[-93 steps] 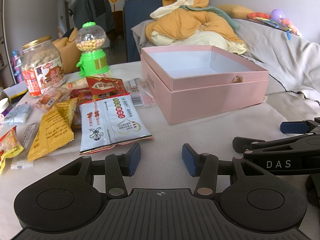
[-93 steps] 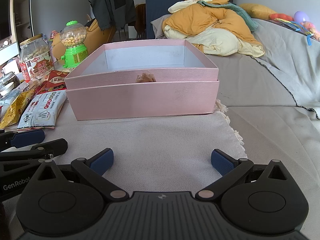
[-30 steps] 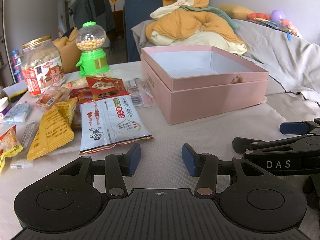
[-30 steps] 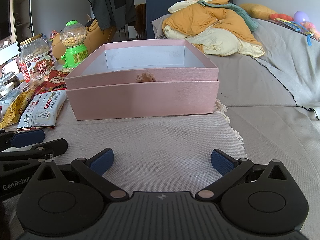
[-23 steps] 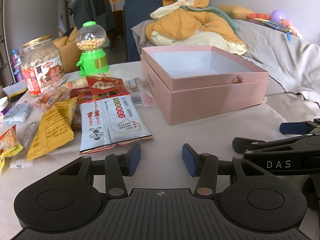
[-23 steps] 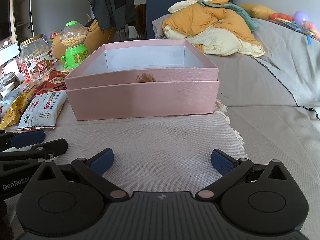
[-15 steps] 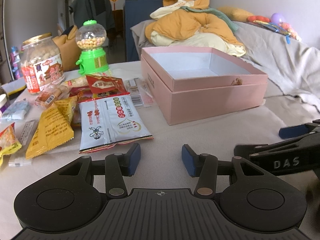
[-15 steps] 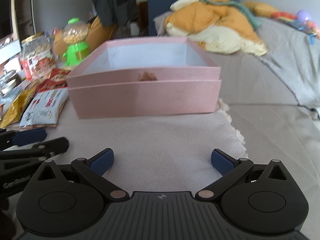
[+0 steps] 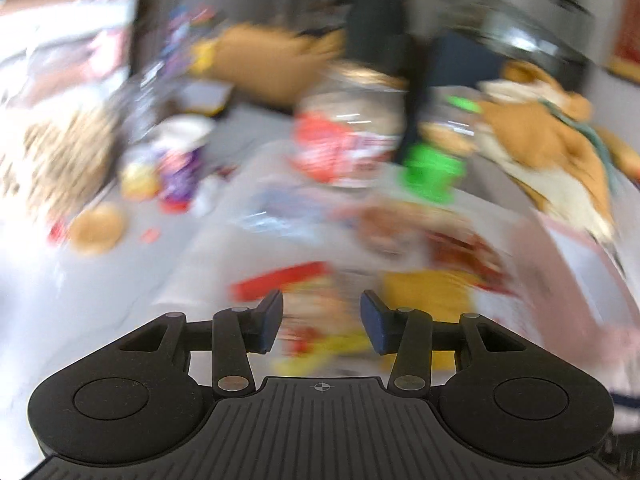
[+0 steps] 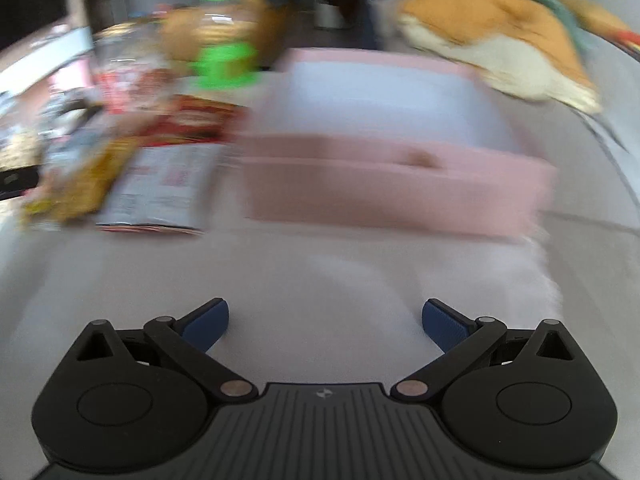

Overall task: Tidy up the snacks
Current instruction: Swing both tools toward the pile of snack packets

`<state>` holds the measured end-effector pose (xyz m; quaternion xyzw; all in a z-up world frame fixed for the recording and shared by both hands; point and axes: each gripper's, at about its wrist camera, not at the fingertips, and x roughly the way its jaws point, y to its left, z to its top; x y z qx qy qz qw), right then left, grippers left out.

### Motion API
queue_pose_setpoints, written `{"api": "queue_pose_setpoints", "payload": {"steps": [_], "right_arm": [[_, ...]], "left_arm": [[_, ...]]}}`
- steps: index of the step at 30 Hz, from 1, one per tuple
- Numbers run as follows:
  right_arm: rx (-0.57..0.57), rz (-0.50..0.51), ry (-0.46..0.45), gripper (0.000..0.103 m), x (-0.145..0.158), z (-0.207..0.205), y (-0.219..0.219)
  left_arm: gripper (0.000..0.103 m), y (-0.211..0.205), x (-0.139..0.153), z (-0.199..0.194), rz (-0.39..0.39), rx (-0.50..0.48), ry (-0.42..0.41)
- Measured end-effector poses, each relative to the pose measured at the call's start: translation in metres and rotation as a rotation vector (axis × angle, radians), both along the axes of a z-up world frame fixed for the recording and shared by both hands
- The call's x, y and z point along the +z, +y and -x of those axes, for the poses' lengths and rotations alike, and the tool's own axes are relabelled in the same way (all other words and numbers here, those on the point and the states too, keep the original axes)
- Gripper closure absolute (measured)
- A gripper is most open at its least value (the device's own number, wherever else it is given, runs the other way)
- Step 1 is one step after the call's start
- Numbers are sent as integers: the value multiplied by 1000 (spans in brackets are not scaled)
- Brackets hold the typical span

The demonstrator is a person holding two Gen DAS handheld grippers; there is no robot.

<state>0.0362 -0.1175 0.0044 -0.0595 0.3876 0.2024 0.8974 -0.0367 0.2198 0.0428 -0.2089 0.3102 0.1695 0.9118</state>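
Note:
Both views are smeared by motion. My left gripper hangs over the snack packets, its jaws closing with a gap still between them and nothing pinched; a red and yellow packet lies blurred beyond the pads. A yellow packet lies to its right. My right gripper stands wide open above bare cloth, with nothing between its fingers. The pink box lies open ahead of it, with the white packet and yellow packet to the left.
A big snack jar and a green candy dispenser stand behind the packets. More small snacks and a round biscuit lie at the left. Orange and cream bedding is heaped behind the box.
My left gripper has swung fast to the left over the packets and rolled, its jaws a little narrower. The right gripper has shifted slightly, tilting its view; its jaws stay wide.

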Motion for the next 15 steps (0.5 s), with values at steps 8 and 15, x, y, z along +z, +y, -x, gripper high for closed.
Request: {"api": "queue_pose_setpoints", "payload": {"steps": [8, 15], "right_arm": [[219, 2, -127, 0, 14, 25, 60], [230, 120, -179, 0, 7, 32, 70]], "left_arm": [[54, 22, -19, -29, 77, -36, 12], [45, -11, -29, -60, -79, -187, 45]]}}
